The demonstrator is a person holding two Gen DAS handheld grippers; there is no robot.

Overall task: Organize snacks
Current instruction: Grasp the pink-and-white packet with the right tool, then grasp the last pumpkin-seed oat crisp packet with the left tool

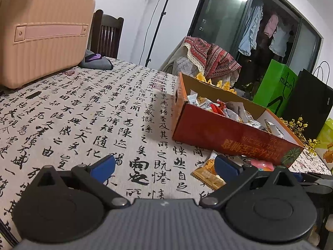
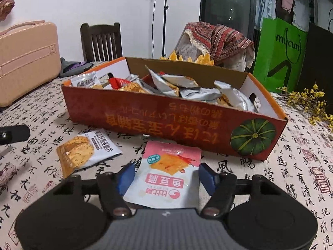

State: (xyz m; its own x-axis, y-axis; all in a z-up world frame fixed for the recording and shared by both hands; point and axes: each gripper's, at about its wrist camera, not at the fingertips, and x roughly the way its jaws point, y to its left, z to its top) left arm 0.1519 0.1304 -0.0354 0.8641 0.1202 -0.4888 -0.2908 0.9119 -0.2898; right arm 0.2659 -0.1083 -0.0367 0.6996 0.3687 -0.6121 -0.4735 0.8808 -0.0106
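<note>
A red-orange cardboard box (image 2: 145, 116) holds several snack packets (image 2: 187, 87) on the calligraphy tablecloth. It also shows in the left wrist view (image 1: 218, 133). In front of it lie a pink-and-white snack packet (image 2: 166, 175) and a white-and-gold cracker packet (image 2: 87, 152). My right gripper (image 2: 165, 178) is open, with its blue pads on either side of the pink packet, which lies flat on the cloth. My left gripper (image 1: 164, 166) is open and empty over bare cloth, left of the box. The cracker packet (image 1: 208, 173) and the pink packet (image 1: 262, 165) lie by its right finger.
A pink hard case (image 1: 41, 31) stands at the table's far left, with grey cloth (image 1: 95, 62) beside it. A wooden chair (image 2: 102, 41) is behind the table. Green (image 2: 278, 52) and black bags and yellow flowers (image 2: 308, 102) stand at the right.
</note>
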